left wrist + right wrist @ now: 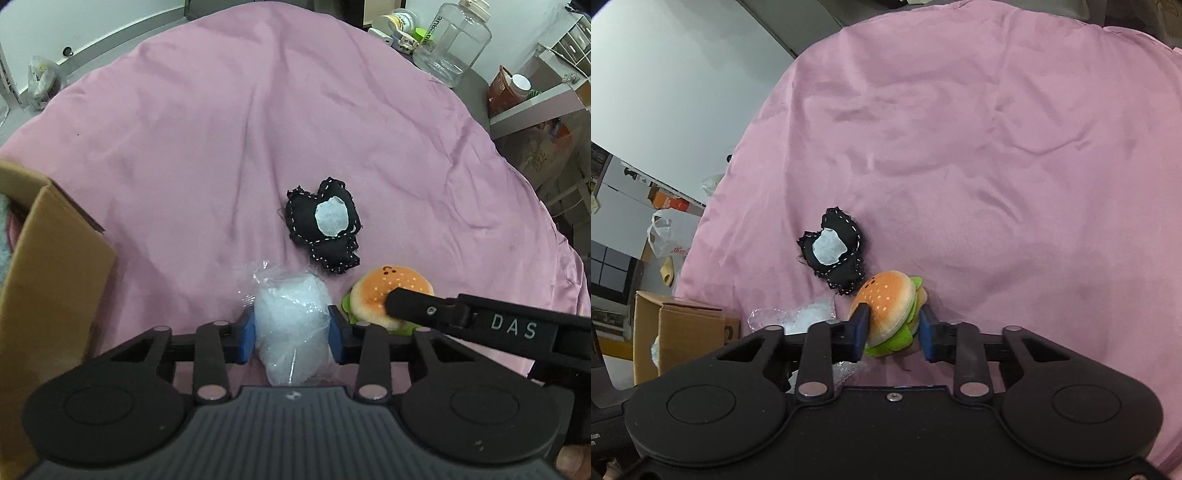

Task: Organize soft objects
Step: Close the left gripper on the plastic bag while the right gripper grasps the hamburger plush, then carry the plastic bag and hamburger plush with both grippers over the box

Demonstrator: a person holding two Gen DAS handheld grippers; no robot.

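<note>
On the pink cloth (221, 129), the left gripper (291, 328) clamps a clear plastic bag (293, 332); the right gripper (893, 330) squeezes the plush burger (890, 314), beside a black stitched cushion (836, 254)

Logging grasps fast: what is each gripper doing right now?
Left gripper: shut on the clear plastic bag.
Right gripper: shut on the plush burger.
</note>
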